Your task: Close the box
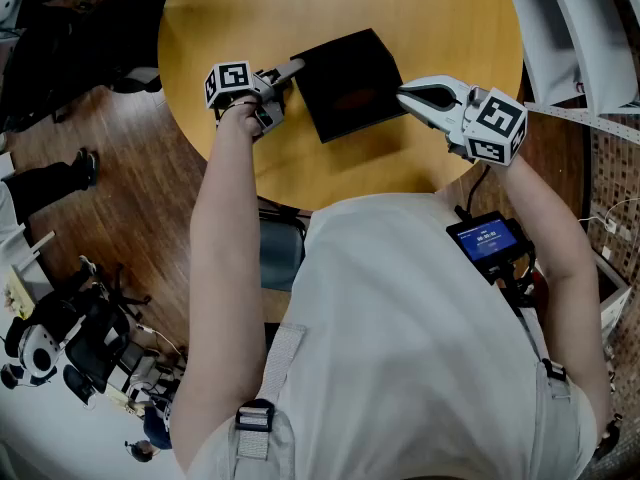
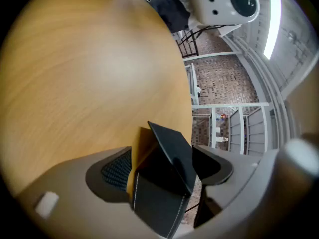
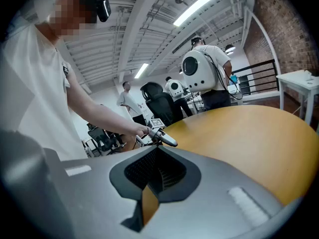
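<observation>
Round yellow table (image 1: 440, 28), black box (image 1: 348, 83) near its middle: closing looks unfinished.
Your left gripper (image 1: 292, 69) straddles a box corner, jaws wide, not pressing; the lid (image 2: 172, 148) looks tilted up there. Your right gripper (image 1: 405, 93), jaws together, sits at the opposite edge.

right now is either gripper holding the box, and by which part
Nothing is clearly held. A corner of the black box stands between the open jaws of the left gripper; the right gripper is shut on nothing.
</observation>
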Motion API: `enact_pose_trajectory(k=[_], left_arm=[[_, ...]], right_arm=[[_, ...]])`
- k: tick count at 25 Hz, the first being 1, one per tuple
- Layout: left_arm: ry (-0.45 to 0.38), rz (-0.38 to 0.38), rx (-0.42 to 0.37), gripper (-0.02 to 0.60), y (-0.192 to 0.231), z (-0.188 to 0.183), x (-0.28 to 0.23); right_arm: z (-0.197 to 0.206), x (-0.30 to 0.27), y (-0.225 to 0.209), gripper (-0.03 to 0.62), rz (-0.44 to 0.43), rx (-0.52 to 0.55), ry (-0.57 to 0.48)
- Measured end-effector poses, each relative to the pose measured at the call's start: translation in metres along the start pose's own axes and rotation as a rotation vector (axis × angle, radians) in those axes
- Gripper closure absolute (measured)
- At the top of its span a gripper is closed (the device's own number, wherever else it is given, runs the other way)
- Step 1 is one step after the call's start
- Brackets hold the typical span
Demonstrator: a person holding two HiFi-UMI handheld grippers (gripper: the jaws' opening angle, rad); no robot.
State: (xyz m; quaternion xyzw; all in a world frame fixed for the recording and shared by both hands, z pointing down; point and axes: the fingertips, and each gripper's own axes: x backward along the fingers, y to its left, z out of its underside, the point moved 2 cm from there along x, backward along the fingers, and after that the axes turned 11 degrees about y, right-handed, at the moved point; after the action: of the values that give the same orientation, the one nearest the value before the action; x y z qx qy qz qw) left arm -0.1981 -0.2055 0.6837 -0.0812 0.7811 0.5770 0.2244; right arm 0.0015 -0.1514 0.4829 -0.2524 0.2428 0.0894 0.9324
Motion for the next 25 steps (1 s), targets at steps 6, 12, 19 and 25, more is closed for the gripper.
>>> enact_pose_trajectory(k=[6,12,19,25], left_arm=[[-0.039,0.053,0.065,0.397,0.013,-0.014,0.001],[-0.209,0.18,-0.103,0.545,-0.033,-0.026,0.026],[-0.18,0.121,-0.527,0.549,-0.091,0.021,0.057],[-0.177,-0.081,-0.981,0.534,-0.125,0.108,0.07]], right_arm=[[0.005,0.004,-0.009,0.594,0.016,-0.017,-0.002],[-0.003,0.001,-0.007,0.594,0.013,-0.001,-0.002],[-0.005,0.009,0.002,0.594,0.011,0.026,-0.023],[-0.01,0.047,0.032,0.594,0.054,0.023,-0.074]])
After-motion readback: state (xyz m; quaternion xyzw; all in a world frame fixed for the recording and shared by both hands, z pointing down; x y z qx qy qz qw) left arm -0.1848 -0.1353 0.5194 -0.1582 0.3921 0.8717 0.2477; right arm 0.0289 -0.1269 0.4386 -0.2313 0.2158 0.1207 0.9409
